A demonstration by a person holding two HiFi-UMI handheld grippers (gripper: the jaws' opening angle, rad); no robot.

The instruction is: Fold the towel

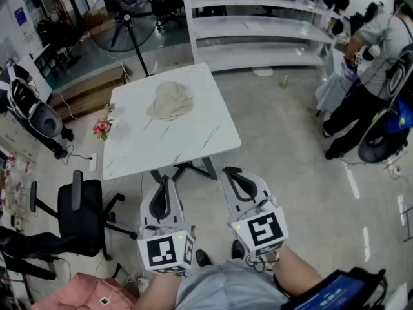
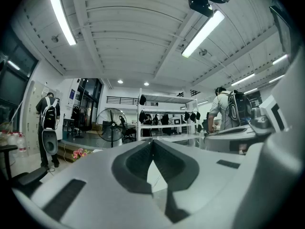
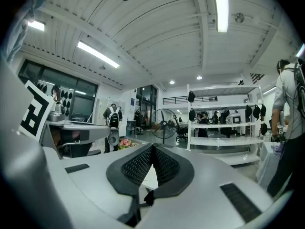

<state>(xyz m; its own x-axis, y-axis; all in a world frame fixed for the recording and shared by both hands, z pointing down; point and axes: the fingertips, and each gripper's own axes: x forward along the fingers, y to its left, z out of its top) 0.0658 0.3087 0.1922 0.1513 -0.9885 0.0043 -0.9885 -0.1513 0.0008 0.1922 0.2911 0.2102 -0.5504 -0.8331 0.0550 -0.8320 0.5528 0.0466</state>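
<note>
A crumpled beige towel lies in a heap on the far half of a white marble-pattern table. My left gripper is held level short of the table's near edge, its jaws shut with nothing between them. My right gripper is beside it to the right, also level, shut and empty. In the left gripper view the tips of the left gripper meet, and in the right gripper view those of the right gripper do too. Both stand well back from the towel.
A black office chair stands left of the table's near corner, pink flowers by its left edge. A standing fan and white shelving are behind the table. A person stands at the far right.
</note>
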